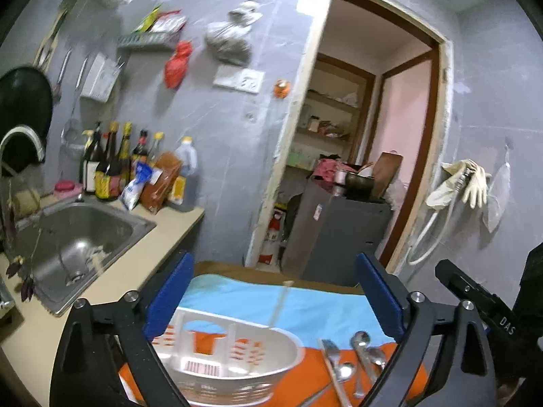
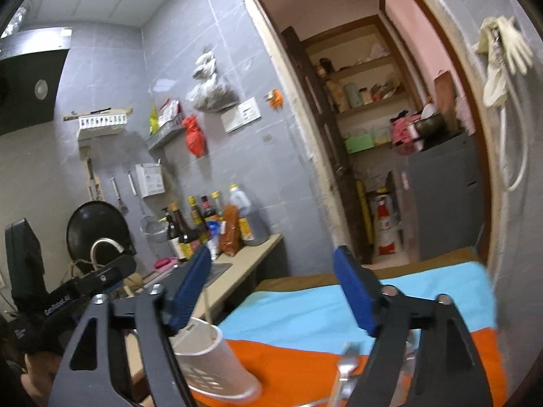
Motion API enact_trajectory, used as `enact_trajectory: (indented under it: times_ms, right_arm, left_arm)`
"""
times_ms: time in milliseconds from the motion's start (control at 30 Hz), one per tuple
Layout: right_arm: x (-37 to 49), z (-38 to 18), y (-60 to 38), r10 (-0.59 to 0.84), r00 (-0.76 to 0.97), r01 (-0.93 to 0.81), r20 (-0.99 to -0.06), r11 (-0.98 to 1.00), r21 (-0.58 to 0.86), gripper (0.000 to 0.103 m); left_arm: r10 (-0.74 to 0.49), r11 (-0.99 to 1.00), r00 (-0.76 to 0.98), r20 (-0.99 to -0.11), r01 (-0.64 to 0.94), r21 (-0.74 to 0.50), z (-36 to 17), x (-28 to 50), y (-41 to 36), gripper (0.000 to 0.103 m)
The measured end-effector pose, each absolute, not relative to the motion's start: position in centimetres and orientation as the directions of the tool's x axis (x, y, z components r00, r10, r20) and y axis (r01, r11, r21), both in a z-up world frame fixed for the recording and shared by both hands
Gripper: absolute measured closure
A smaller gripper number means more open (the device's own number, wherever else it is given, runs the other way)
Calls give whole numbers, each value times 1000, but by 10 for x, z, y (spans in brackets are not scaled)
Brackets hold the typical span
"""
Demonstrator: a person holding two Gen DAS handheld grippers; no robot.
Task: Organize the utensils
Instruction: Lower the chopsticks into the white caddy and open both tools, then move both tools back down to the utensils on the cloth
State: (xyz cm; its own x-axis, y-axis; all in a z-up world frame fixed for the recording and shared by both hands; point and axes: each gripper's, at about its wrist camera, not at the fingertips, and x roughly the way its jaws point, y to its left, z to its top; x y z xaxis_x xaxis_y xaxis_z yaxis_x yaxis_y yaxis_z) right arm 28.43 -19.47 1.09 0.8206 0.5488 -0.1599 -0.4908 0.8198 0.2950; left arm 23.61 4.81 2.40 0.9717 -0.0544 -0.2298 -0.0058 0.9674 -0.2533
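A white slotted utensil holder stands on the orange and blue cloth, with one chopstick upright in it. A fork and several spoons lie on the cloth right of it. My left gripper is open and empty, raised above the holder. In the right wrist view the holder is at lower left and a spoon at the bottom. My right gripper is open and empty above them.
A steel sink and faucet sit in the counter to the left, with sauce bottles behind. A doorway with a grey cabinet lies beyond the table. Gloves hang on the right wall.
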Motion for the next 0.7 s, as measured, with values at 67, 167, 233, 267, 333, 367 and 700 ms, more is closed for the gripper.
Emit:
enact_trajectory:
  times_ms: [67, 167, 233, 267, 333, 367, 700]
  right_arm:
    - [281, 16, -209, 527, 832, -475, -173, 838, 268, 18]
    - [275, 21, -232, 491, 851, -449, -186, 864, 228, 8]
    - [271, 22, -245, 469, 862, -432, -193, 878, 208, 0]
    - [270, 22, -251, 460, 866, -424, -197, 884, 199, 0]
    - [269, 20, -262, 446, 870, -412, -208, 892, 187, 0]
    - [268, 18, -267, 437, 873, -403, -216, 897, 183, 0]
    - [273, -29, -315, 340, 874, -292, -348, 939, 183, 0]
  left_arm:
    - [-67, 972, 972, -224, 13, -236, 28, 237, 31, 7]
    - [-93, 975, 968, -232, 42, -216, 29, 240, 7, 6]
    - [-108, 978, 964, -242, 59, -200, 27, 243, -8, 6]
    - [-112, 979, 963, -247, 65, -192, 25, 244, -14, 6]
    - [-128, 980, 957, -259, 83, -179, 20, 248, -28, 6]
    - [-138, 980, 953, -270, 92, -175, 17, 250, -35, 6]
    - [-203, 975, 888, -412, 145, -168, -29, 268, -81, 6]
